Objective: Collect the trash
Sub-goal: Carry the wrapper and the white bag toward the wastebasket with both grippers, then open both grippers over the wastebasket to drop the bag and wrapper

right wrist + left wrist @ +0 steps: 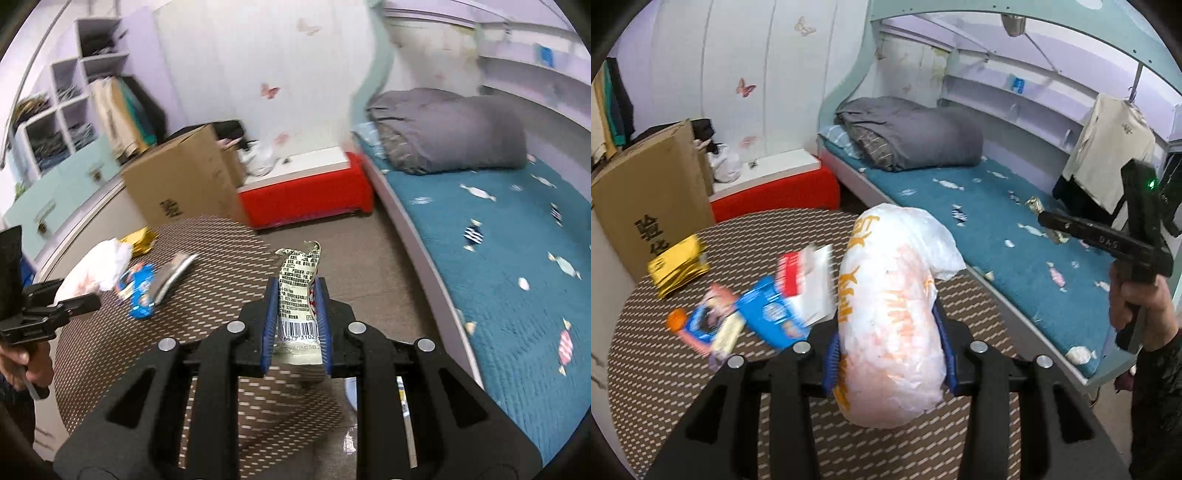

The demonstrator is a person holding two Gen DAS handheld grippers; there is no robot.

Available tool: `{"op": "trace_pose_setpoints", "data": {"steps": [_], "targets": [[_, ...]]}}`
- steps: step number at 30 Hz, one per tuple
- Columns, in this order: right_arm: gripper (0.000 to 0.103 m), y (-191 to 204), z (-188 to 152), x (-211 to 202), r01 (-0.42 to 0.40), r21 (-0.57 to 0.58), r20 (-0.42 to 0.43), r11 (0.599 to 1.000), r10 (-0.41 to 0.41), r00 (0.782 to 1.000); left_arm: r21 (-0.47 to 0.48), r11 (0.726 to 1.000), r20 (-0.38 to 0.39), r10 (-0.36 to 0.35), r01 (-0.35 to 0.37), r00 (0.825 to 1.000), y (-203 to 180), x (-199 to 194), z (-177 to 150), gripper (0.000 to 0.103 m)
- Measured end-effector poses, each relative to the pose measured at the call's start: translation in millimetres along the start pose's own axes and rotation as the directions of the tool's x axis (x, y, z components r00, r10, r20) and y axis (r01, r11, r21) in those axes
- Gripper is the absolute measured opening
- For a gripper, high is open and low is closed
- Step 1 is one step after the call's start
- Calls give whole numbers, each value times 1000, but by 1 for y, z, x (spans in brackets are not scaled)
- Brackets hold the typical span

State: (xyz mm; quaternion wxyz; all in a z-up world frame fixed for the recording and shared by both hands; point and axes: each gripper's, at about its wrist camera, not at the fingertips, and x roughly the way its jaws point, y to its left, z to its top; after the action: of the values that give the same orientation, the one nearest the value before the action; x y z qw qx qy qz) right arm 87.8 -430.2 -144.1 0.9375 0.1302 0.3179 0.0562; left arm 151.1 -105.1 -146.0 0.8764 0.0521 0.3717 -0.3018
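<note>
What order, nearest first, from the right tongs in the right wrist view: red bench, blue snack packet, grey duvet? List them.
1. Blue snack packet, left of the right tongs, on the round table.
2. Red bench, farther ahead, on the floor.
3. Grey duvet, far right, on the bed.

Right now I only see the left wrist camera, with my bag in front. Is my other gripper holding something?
Observer: Yes. The right gripper is shut on a crumpled wrapper with a barcode.
Operator: What's past the box, further left?
Observer: White cubby shelves stand beyond the box, against the wall.
</note>
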Motion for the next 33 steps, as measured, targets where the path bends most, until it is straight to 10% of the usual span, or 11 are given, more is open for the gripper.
{"op": "trace_pose_setpoints", "data": {"steps": [12,25,28,33], "targets": [[20,-91,-18,30,69,180,-39,981,-63,997,-7,997,-26,-77,77,997,-81,67,40,42],[23,-179,-81,158,139,391,-265,910,-33,964,1,999,-122,-46,47,991,-134,160,64,42],[76,-201,-95,177,148,472,-288,869,-7,958,4,999,-162,-35,36,986,-141,185,67,42],[79,-218,-101,158,162,532,-239,831,-36,970,34,999,-223,-18,26,975,-155,223,66,42]]}}
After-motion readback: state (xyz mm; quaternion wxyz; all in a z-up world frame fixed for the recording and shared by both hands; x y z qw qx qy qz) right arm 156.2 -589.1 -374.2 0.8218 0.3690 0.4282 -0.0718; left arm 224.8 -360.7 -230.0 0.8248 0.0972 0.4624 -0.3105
